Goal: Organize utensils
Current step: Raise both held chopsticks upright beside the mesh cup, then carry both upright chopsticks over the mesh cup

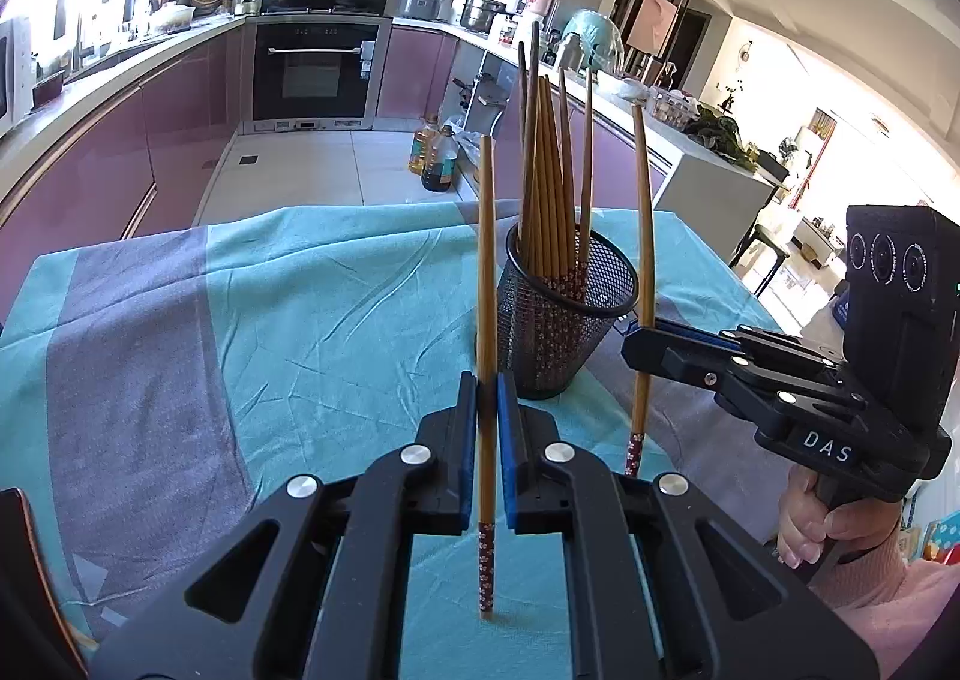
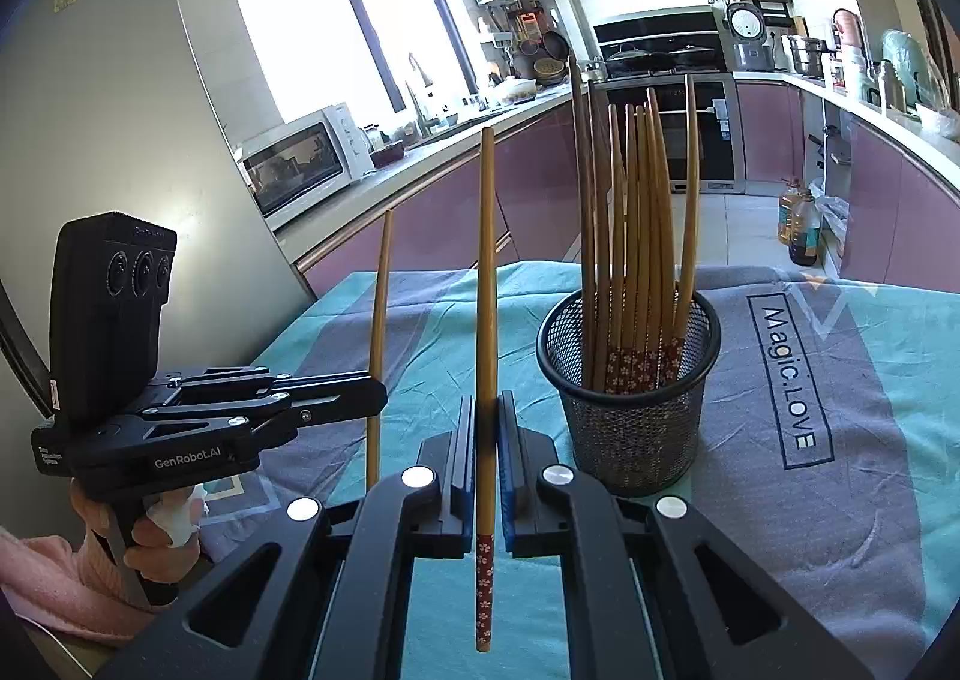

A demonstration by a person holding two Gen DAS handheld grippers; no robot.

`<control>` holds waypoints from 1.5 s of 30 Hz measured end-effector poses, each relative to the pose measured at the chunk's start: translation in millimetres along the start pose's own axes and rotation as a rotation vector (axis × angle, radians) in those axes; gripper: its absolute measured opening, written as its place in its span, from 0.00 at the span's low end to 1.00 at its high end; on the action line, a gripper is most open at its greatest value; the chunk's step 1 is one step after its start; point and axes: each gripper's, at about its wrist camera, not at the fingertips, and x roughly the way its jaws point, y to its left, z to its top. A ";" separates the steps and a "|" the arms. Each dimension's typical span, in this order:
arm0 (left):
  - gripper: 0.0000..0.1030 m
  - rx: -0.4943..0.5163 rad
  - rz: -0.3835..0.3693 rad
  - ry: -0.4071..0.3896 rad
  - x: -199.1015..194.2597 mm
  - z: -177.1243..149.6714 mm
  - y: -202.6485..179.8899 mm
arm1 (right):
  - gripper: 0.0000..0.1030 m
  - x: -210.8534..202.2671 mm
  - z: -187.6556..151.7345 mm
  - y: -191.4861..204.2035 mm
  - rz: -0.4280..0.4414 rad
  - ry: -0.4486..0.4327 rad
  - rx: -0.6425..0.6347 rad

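Note:
A black mesh cup [image 1: 567, 314] stands on the teal and grey cloth and holds several wooden chopsticks [image 1: 549, 182] upright; it also shows in the right wrist view [image 2: 630, 398]. My left gripper [image 1: 487, 398] is shut on one upright chopstick [image 1: 487, 272], just left of and nearer than the cup. My right gripper [image 2: 487, 422] is shut on another upright chopstick [image 2: 486, 272], left of the cup in its view. The right gripper [image 1: 645, 338] with its chopstick [image 1: 643, 236] shows beside the cup's right side. The left gripper [image 2: 375, 398] shows at left.
The cloth-covered table [image 1: 252, 320] lies under both grippers. Beyond its far edge are the kitchen floor, oil bottles [image 1: 435, 155], purple cabinets and an oven [image 1: 315, 71]. A microwave [image 2: 306, 161] sits on the counter.

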 end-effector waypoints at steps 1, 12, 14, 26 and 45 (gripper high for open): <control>0.07 0.001 0.000 -0.002 -0.3 0.5 0.0 | 0.06 -1.3 0.3 -0.2 -0.001 -0.004 0.000; 0.07 0.013 0.004 -0.023 -2.6 4.4 -2.4 | 0.06 -10.3 3.7 -0.7 -0.011 -0.031 0.000; 0.07 0.014 0.004 -0.027 -3.4 5.5 -2.6 | 0.06 -11.6 3.8 -1.1 -0.012 -0.035 0.001; 0.07 0.020 0.011 -0.047 -7.8 7.5 -6.3 | 0.06 -15.9 6.8 -0.8 -0.019 -0.053 0.000; 0.07 0.035 0.009 -0.073 -14.9 11.5 -9.6 | 0.06 -21.4 12.6 -1.3 -0.024 -0.074 -0.007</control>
